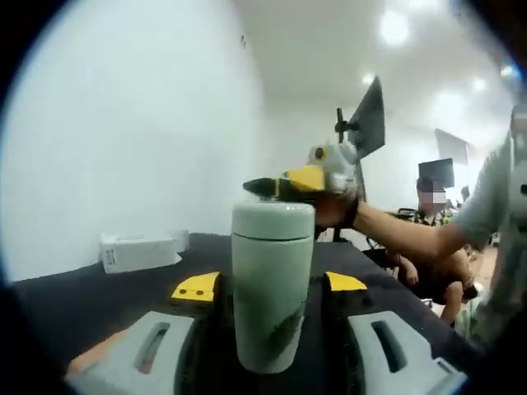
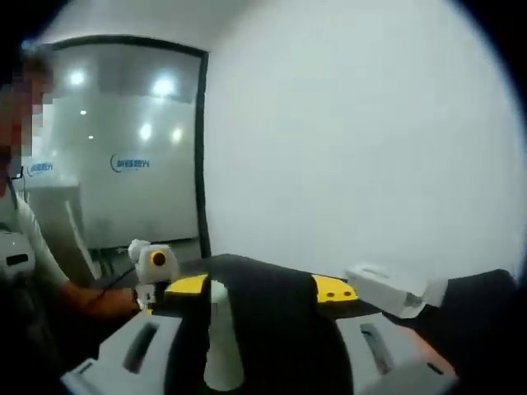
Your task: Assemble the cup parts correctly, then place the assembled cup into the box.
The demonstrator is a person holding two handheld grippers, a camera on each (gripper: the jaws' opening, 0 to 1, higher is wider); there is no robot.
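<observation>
Centrally, my left gripper (image 1: 268,300) clasps the upright pale green cup (image 1: 272,284) between its jaws above the dark table (image 1: 90,300). My right gripper (image 2: 265,309) hovers, jaws parted; beyond lie a white box (image 1: 136,251) and white wall (image 1: 132,123).

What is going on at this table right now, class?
A person is working with two hand-held grippers over a dark table. The left hand-held gripper has its jaws on either side of an upright pale green cup with its lid on. The right hand-held gripper hovers just behind the cup's top. A white box waits further back on the table; the cup is not in it yet.
</observation>
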